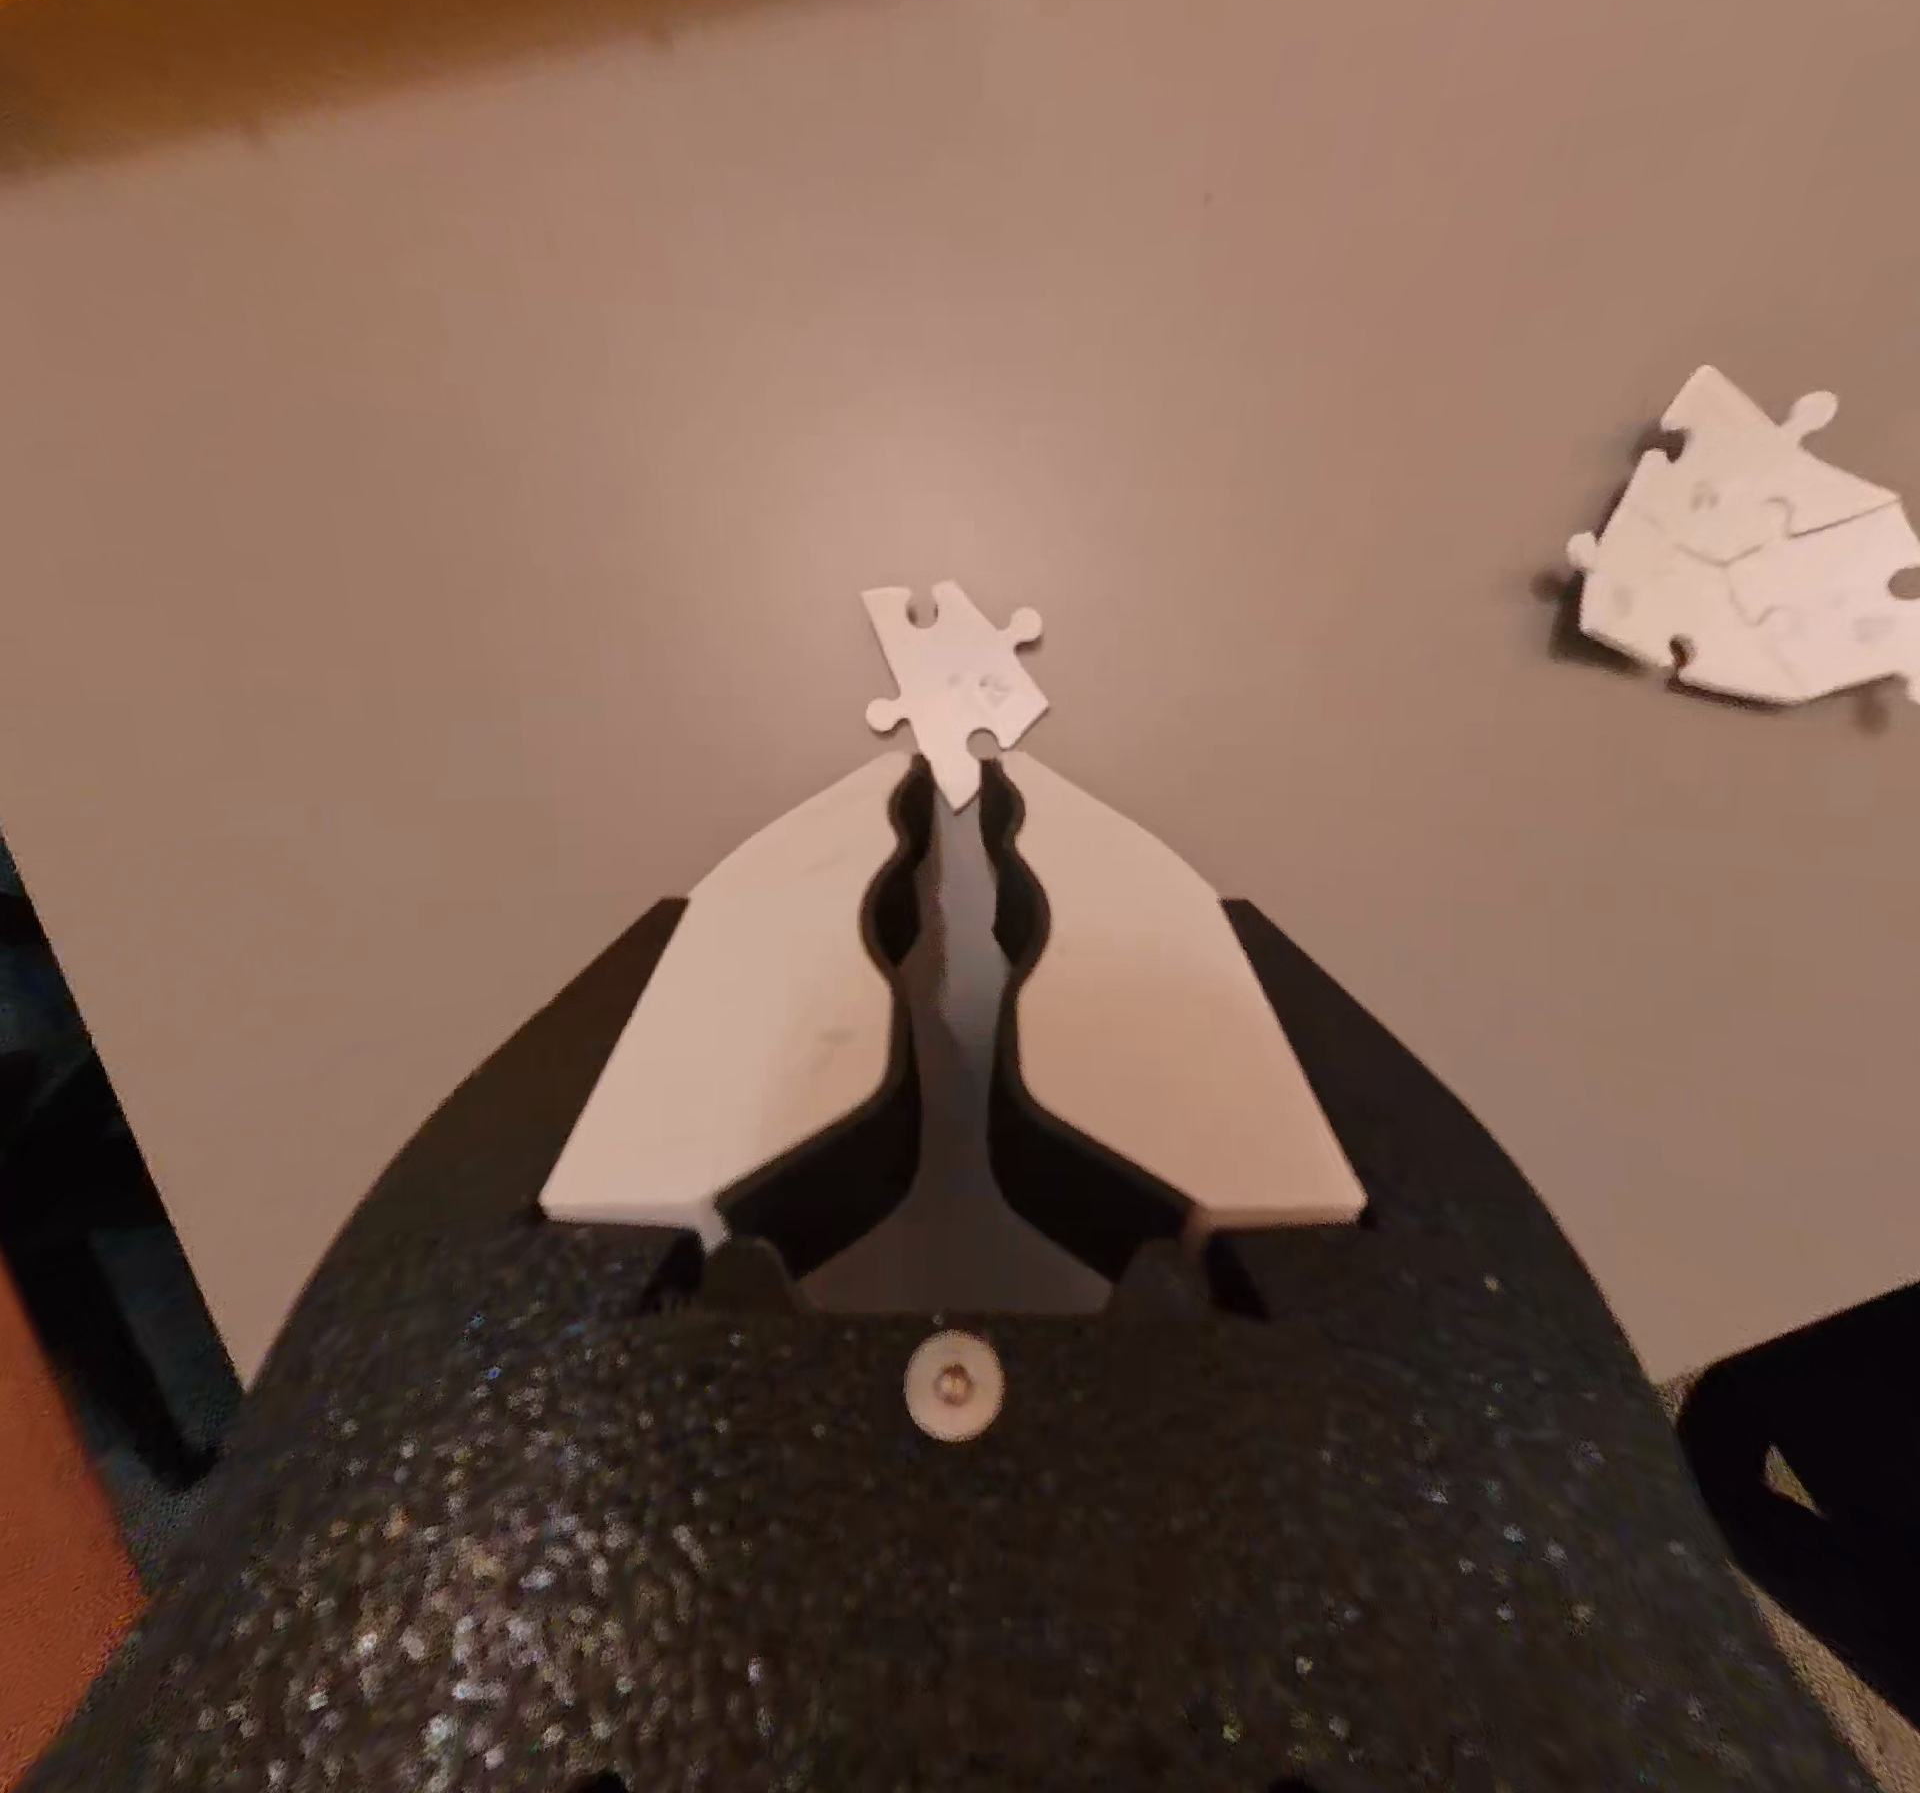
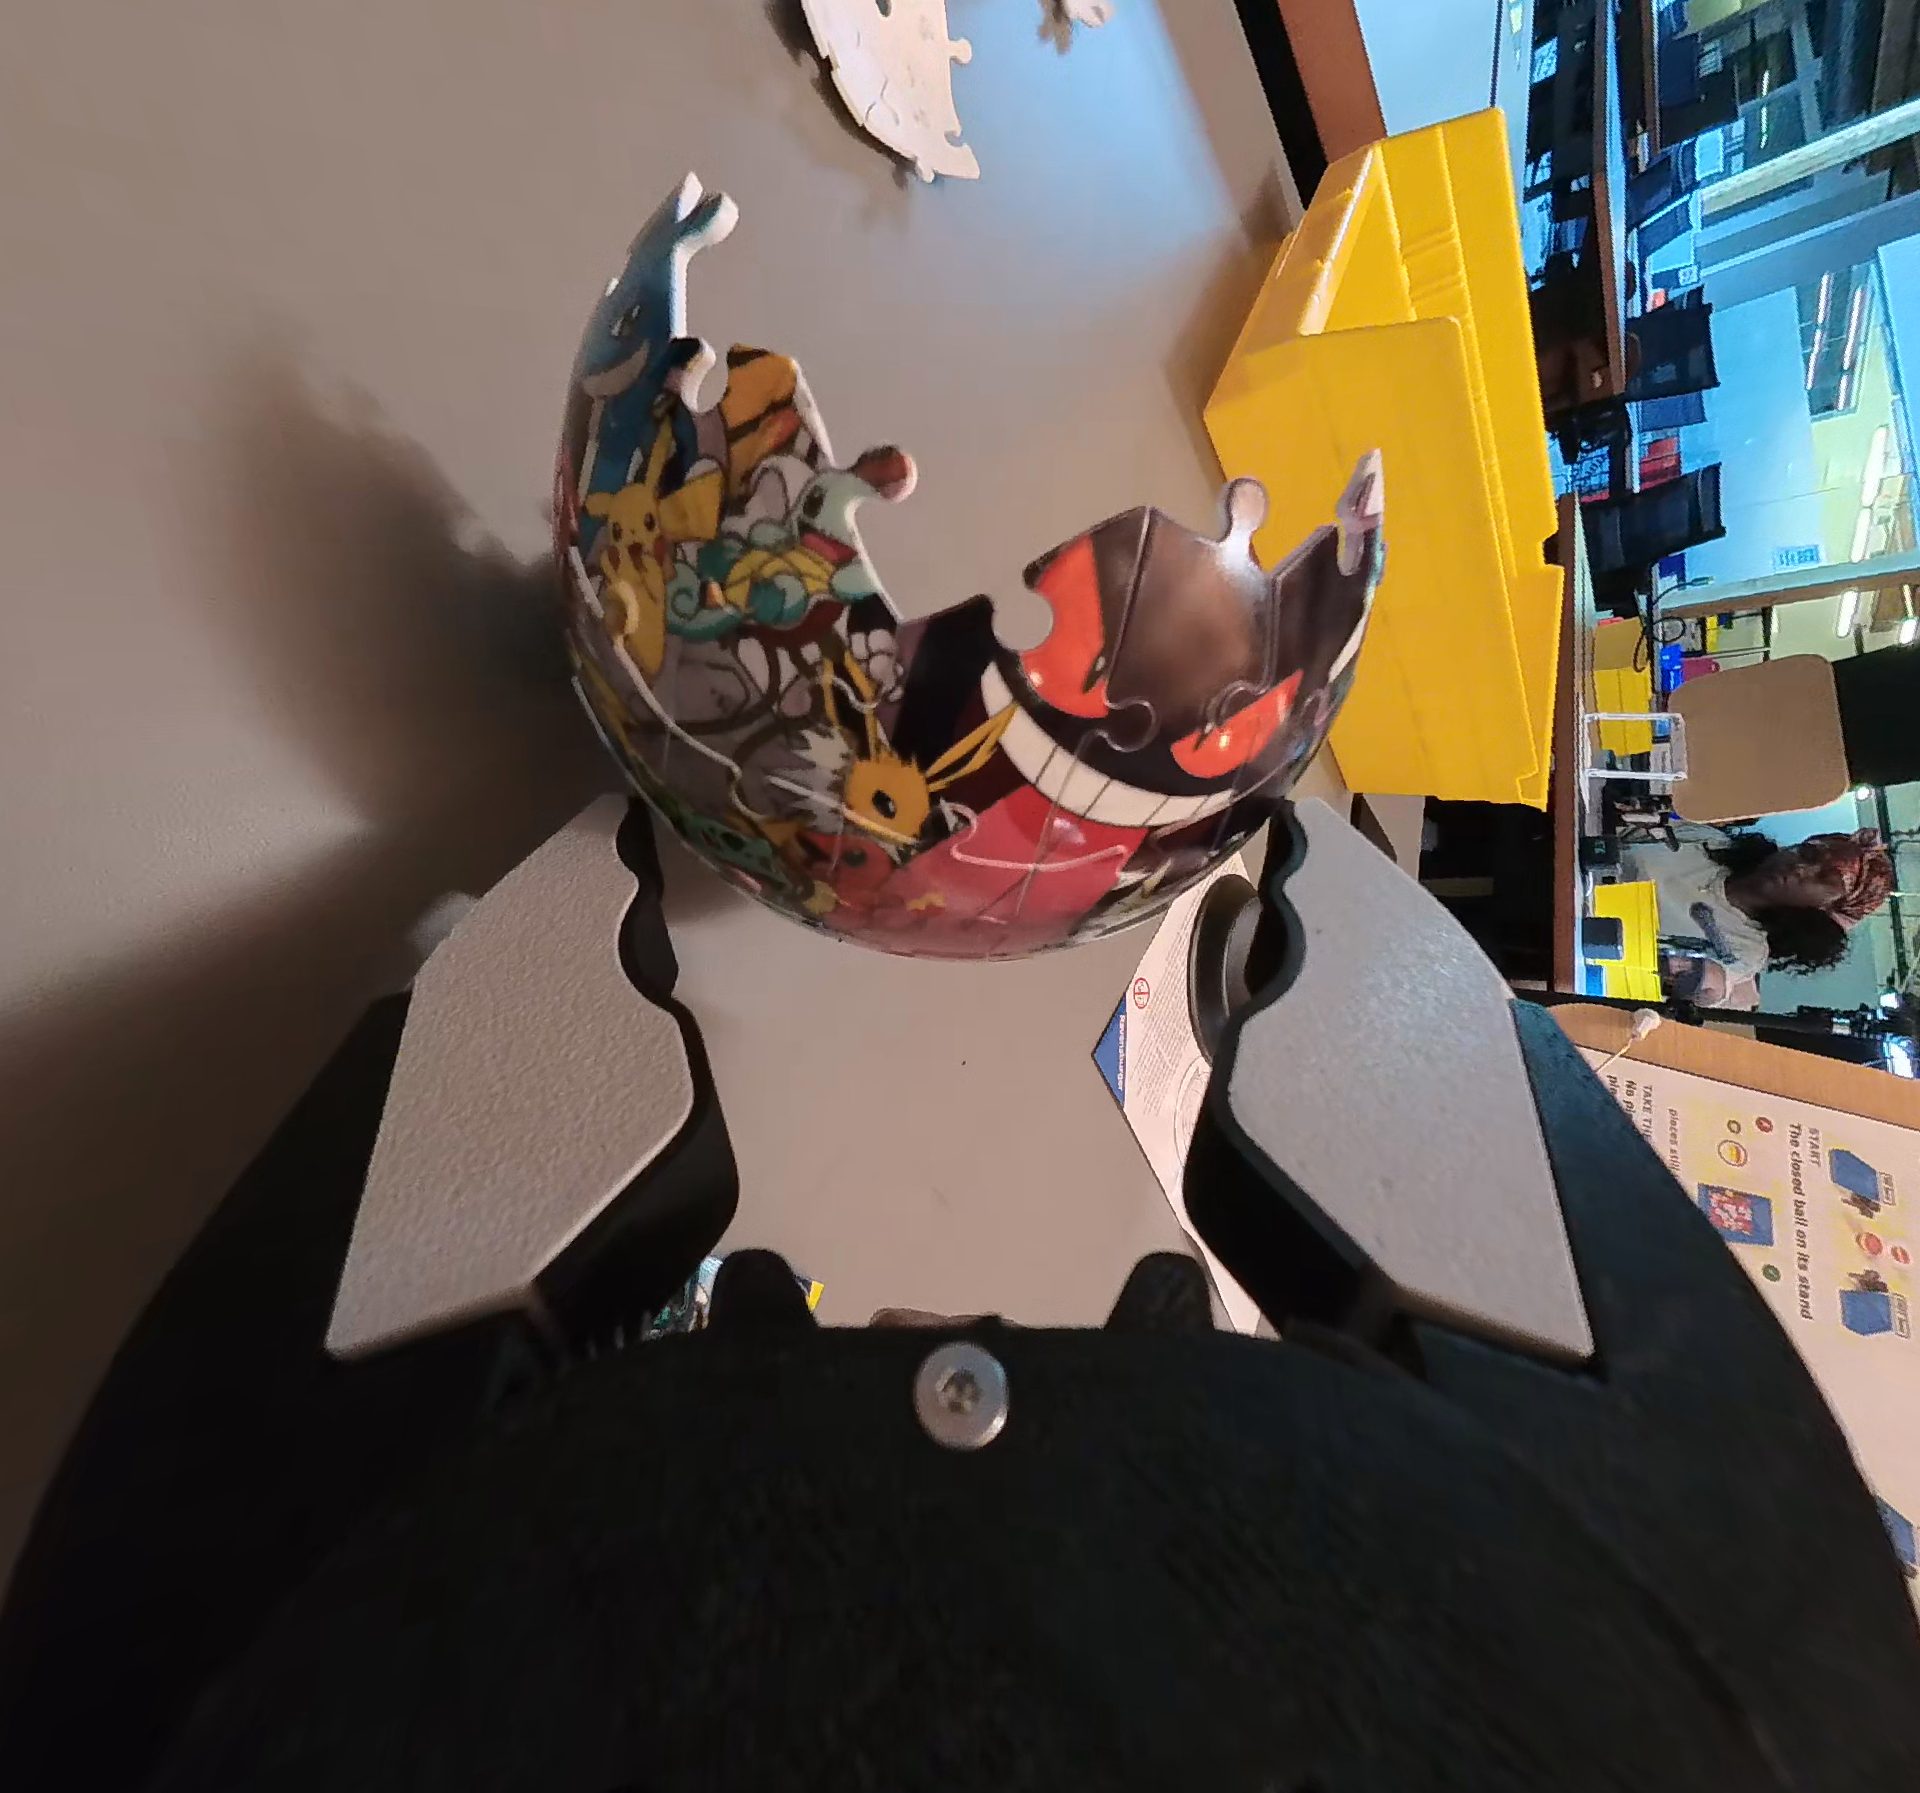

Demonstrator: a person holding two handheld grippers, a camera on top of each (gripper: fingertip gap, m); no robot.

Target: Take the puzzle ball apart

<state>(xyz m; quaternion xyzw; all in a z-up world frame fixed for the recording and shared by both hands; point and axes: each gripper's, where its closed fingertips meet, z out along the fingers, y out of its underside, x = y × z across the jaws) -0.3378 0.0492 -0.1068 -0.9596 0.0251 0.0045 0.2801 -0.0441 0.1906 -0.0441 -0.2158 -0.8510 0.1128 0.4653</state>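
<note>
Now left gripper (image 1: 961,767) pinches puzzle piece (image 1: 954,694); right gripper (image 2: 961,844), spread, grips puzzle ball (image 2: 935,652).

I see yellow bins (image 2: 1423,517) stacked at the desk (image 2: 260,185) edge, a printed leaflet (image 2: 1164,1068) beside a cardboard instruction sheet (image 2: 1766,1224), and a person (image 2: 1745,902) beyond.

Both wrist cameras close above one grey table (image 1: 727,393), sharing white joined pieces (image 1: 1756,590).
</note>
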